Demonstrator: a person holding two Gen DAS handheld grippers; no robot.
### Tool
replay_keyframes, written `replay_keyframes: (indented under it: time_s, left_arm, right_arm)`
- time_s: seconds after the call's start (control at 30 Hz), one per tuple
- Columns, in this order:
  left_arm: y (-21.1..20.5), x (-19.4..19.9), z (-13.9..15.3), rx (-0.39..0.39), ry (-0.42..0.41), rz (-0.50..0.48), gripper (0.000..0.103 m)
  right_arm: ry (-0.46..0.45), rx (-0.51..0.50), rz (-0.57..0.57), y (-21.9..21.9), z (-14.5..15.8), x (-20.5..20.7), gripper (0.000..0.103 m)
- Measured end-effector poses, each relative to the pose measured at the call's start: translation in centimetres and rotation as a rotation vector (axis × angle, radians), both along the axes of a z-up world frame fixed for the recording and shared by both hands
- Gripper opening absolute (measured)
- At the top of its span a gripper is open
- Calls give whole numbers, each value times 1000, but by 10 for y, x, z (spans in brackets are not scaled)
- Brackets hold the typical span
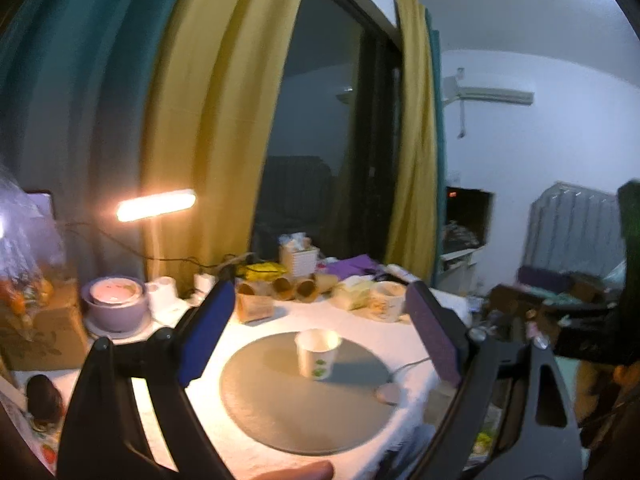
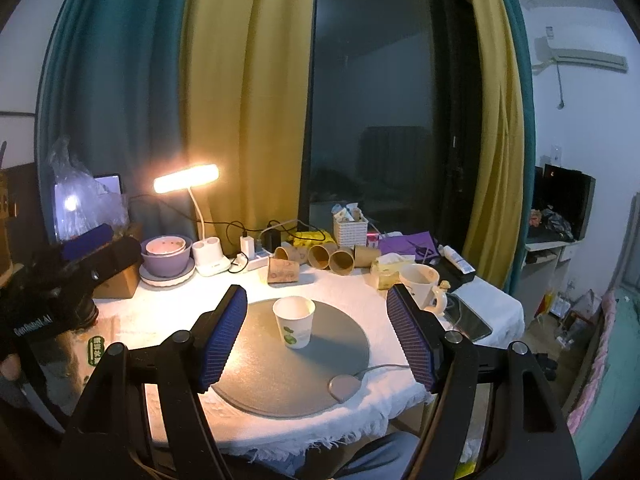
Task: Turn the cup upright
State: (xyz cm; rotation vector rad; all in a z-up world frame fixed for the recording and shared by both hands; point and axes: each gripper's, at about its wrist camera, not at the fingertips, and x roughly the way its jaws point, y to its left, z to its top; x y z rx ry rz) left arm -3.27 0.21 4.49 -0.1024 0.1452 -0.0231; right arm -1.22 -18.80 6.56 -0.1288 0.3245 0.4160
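The paper cup (image 2: 293,322) stands mouth up, looks light and easy to squash, so hold its sides softly; both grippers' fingers are apart.

I see a paper cup (image 2: 294,322), white and matt with a green print, on a smooth matt grey mat (image 2: 340,356). Under it lies a rough white cloth (image 2: 320,436) with a frayed edge. My pads (image 2: 224,338) look like ribbed blue rubber on black matt plastic. The mug (image 2: 418,285) looks like glossy ceramic; the rolls (image 2: 340,260) behind, brown cardboard.
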Motion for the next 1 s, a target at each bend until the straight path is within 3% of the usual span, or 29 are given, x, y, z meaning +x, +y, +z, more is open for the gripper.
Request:
replay_keyframes:
  time_s: [1.0]
  left_arm:
    - [8, 3, -15, -17, 42, 10, 88]
  right_arm:
    - [37, -10, 23, 12, -5, 8, 75]
